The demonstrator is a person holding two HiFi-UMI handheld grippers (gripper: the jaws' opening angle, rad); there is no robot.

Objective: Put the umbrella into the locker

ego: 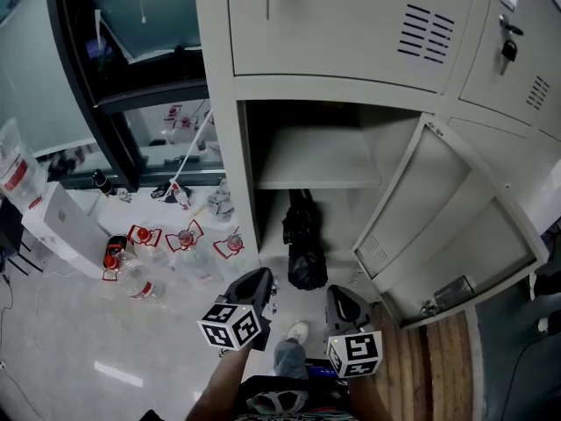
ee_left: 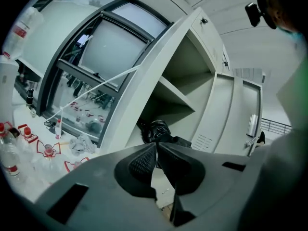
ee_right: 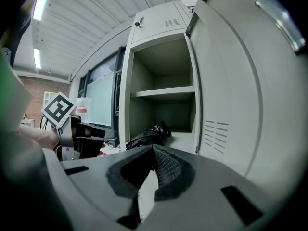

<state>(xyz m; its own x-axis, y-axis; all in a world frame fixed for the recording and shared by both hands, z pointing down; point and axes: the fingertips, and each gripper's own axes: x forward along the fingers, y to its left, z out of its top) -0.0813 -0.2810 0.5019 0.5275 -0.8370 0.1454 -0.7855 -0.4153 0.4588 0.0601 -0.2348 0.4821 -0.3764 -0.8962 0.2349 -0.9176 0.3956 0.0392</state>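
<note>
In open locker (ego: 226,147), lower compartment under shelf (ego: 320,160): folded black umbrella (ego: 305,235) lying inside | door (ego: 456,222) swung wide | left gripper (ee_left: 156,145) jaws together, empty | right gripper (ee_right: 153,148) jaws together, empty

Pale floor (ego: 61,323) — dark-framed window (ee_left: 113,47); ceiling strip-light (ee_right: 37,57).

The tall pale grey metal locker (ego: 351,24) is one flat tone, broken only by rows of dark louvre slots on its doors. The folded black fabric umbrella (ego: 304,244) is black all over, with a slight sheen. The matte dark grey left gripper (ee_left: 157,143) and right gripper (ee_right: 153,147) have black fingers (ee_right: 166,165) with a fine dotted grid. Their marker cubes (ego: 233,324) are white with black square patterns. The clear plastic bottles (ego: 145,235) show red caps and labels against the whitish floor (ego: 53,323). The brown wood planks (ego: 438,358) are streaked lengthwise.
</note>
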